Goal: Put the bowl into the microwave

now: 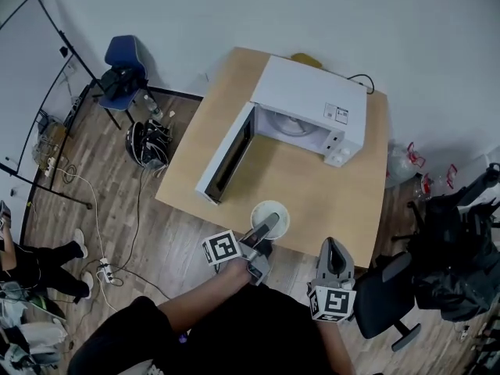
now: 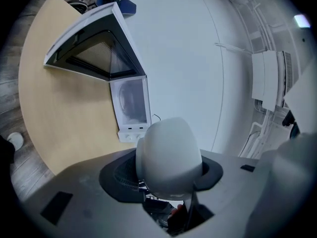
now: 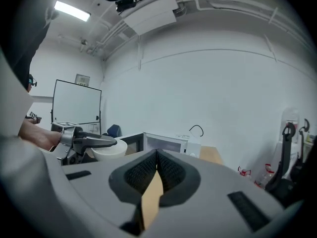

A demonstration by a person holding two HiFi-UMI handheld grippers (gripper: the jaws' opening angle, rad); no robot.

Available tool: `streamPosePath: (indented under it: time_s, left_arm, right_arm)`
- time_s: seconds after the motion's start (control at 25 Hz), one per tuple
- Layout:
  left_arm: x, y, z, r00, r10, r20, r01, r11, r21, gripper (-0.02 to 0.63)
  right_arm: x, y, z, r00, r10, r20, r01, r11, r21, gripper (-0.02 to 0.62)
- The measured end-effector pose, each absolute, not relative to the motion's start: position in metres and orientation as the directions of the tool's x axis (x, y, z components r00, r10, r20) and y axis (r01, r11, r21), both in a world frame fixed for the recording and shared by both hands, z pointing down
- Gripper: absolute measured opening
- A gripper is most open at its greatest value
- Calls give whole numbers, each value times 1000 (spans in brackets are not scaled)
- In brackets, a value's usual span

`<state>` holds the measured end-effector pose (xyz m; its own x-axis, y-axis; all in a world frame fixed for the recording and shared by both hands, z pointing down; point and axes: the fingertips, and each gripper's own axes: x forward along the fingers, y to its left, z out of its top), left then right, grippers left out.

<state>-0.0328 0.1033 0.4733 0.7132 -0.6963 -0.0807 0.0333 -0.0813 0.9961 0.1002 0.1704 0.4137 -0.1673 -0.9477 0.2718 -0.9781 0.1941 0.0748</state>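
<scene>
Two grippers share the job at a wooden table (image 1: 344, 201). At far left the microwave door (image 1: 225, 161) stands swung wide, leaving the cavity (image 1: 291, 125) clear to receive a load. Next, at the table's near edge in front of that opening, the left gripper (image 1: 269, 223) has its jaws partly apart and clamped across the rim of the white bowl (image 1: 269, 208), one jaw inside and one outside, a hold that likely keeps the bowl level for carrying. Whether the bowl has left the tabletop cannot be told. The microwave (image 1: 312, 100) sits at the table's far side. At right, the right gripper (image 1: 333, 248) is closed on nothing and held back near the body, probably to stay clear.
</scene>
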Motion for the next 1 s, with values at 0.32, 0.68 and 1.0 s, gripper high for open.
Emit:
streamPosePath:
  time_s: [0.32,0.68,1.0]
  left_arm:
    - [-31,36,498,743,-666,-62,38,-51,998,227]
    - [-29,-41,530,729,-684,6,-31,-24,999,227]
    - [-11,-114,554,693,-720,39,-54,3,999,227]
  right_arm:
    - [81,112,408,-129,-950,283,-981,164,102,60]
    - [75,64,409,-164,-951,263,-978,191,83,60]
    - [108,13,416,-157,-953,261,-984,172,38,60]
